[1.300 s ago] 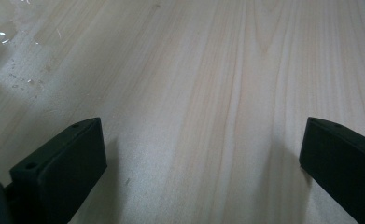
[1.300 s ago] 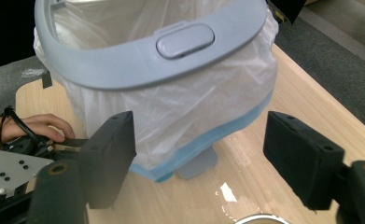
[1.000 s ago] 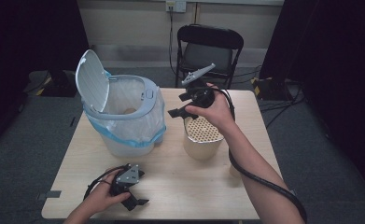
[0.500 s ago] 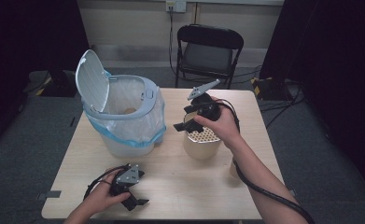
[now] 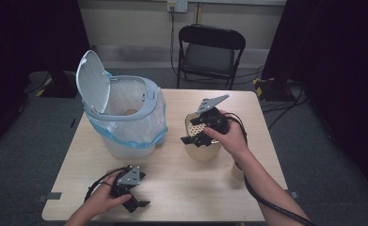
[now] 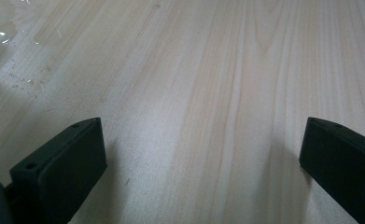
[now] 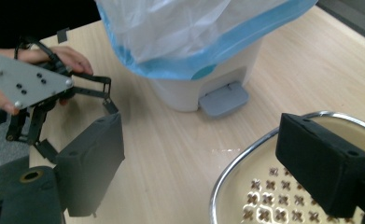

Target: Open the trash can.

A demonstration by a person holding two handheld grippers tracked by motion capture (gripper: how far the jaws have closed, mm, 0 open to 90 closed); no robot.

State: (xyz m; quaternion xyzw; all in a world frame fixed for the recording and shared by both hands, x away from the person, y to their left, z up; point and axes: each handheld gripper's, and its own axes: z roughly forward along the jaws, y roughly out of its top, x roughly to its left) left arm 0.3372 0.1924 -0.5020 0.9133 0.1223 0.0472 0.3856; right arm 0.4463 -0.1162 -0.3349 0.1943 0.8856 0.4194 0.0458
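Note:
A cream container (image 5: 205, 149) with a perforated wall and a metal rim (image 7: 227, 179) stands right of the table's middle. My right gripper (image 5: 194, 140) hangs over its near-left rim. In the right gripper view my right gripper (image 7: 201, 140) is open, one jaw outside the rim and the other over the inside, and neither pad presses on it. My left gripper (image 5: 138, 200) rests near the table's front edge in a hand. Its jaws stand wide open in the left gripper view (image 6: 201, 140), with bare wood between them.
A white pedal bin (image 5: 125, 127) with a blue-edged bag and a raised lid (image 5: 93, 81) stands at the left; its pedal (image 7: 224, 99) faces the container. A small pale cup-like thing (image 5: 238, 170) sits by the right forearm. A black chair (image 5: 210, 52) stands behind the table (image 5: 181, 188).
My right gripper has come down and a little toward me, from above the container to its rim. The container, the bin and my left gripper have stayed put.

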